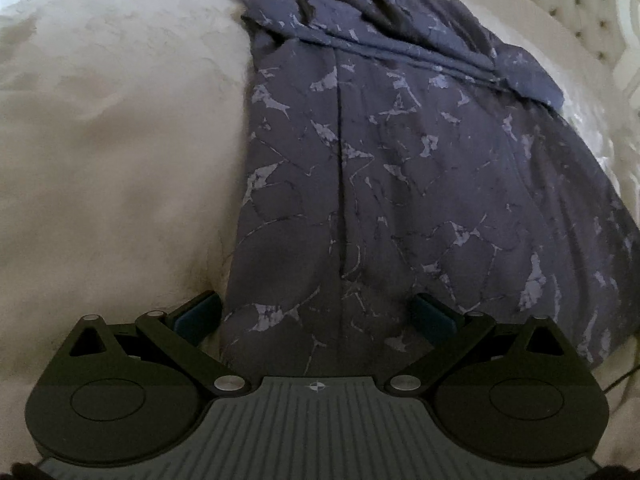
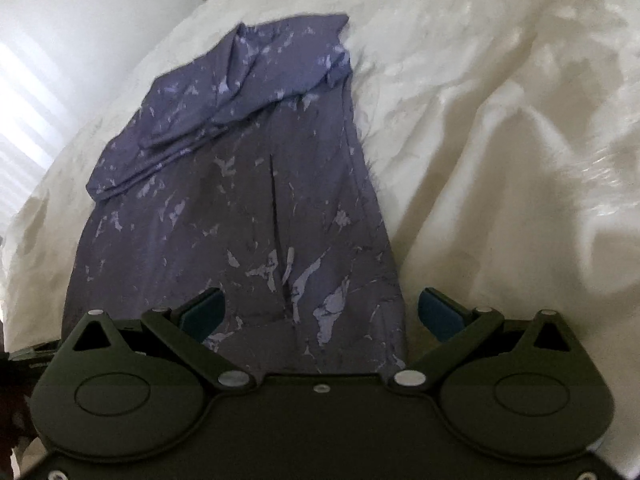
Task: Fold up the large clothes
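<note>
A large purple garment with pale marbled patches lies flat on a cream bedspread, folded lengthwise, its sleeve laid across the far end. In the right wrist view the same purple garment stretches away from me. My left gripper hovers open over the near left corner of the hem, its left pad off the cloth edge. My right gripper is open over the near right corner, with the right pad beyond the cloth edge. Neither holds anything.
A tufted cream headboard rises at the far right in the left wrist view. The bedspread is rumpled to the right of the garment. A bright window with blinds is at the left.
</note>
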